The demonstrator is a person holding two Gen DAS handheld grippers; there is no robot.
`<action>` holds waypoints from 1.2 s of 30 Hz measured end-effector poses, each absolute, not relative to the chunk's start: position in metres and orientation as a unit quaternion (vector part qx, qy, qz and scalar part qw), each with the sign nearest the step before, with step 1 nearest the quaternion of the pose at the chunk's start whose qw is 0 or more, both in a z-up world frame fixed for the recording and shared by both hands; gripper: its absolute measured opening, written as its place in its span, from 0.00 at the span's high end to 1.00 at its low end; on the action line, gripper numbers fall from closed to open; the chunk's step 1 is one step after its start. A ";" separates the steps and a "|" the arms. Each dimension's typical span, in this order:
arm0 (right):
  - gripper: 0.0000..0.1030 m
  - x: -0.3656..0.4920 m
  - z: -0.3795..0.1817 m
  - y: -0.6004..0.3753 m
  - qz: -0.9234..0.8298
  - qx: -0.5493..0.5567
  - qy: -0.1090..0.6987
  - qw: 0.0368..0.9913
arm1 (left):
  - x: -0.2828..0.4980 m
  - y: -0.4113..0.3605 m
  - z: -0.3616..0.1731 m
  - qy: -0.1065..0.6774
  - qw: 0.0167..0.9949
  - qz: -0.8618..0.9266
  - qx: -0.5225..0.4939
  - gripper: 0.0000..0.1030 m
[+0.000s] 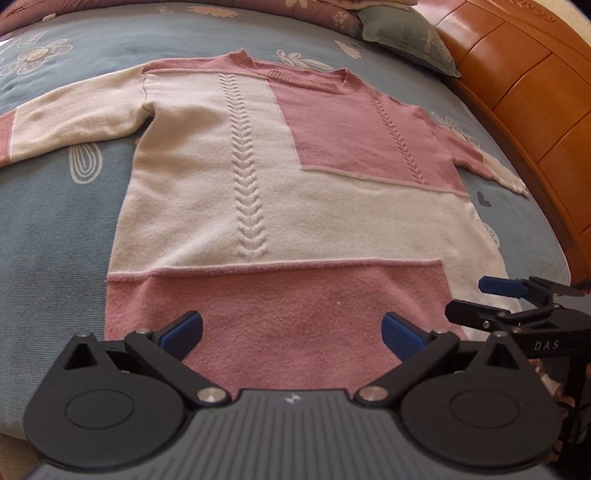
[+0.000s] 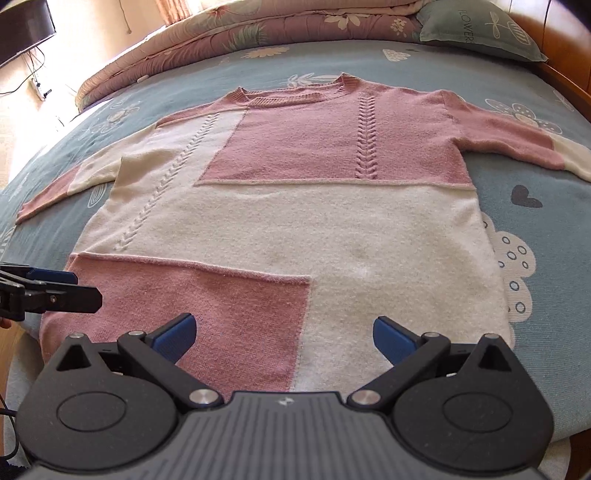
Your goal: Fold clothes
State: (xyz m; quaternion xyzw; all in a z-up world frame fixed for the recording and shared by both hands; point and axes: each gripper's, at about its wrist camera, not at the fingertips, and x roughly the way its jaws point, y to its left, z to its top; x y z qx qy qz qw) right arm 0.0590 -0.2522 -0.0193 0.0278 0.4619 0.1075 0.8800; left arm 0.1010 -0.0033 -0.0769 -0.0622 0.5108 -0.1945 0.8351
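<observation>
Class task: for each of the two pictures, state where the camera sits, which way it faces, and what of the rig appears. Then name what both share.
Left wrist: on the left gripper, at the sweater hem's pink corner, facing the collar; jaws open, right gripper at right.
Right wrist: on the right gripper, facing likewise; jaws open, left gripper at left.
Shared: sweater, bedspread, pillow.

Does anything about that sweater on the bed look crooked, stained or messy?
Mostly tidy: the pink-and-cream sweater lies flat, both sleeves spread. The only oddity is a faint yellowish mark on the cream panel, low and right of centre. Both grippers hang open, touching nothing.
</observation>
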 end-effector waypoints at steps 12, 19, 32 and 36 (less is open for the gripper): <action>0.00 0.036 -0.018 -0.252 0.091 -0.052 0.473 0.875 | 0.077 0.015 -0.071 0.525 0.825 -0.203 -0.047 0.01; 0.00 0.068 -0.028 -0.261 0.057 0.005 0.491 0.869 | 0.123 0.010 -0.081 0.517 0.836 -0.171 -0.068 0.01; 0.00 0.044 -0.039 -0.264 0.043 -0.008 0.454 0.890 | 0.137 0.005 -0.061 0.467 0.867 -0.173 -0.006 0.01; 0.00 0.043 -0.039 -0.264 0.044 -0.009 0.449 0.892 | 0.178 -0.005 -0.063 0.465 0.867 -0.175 -0.023 0.01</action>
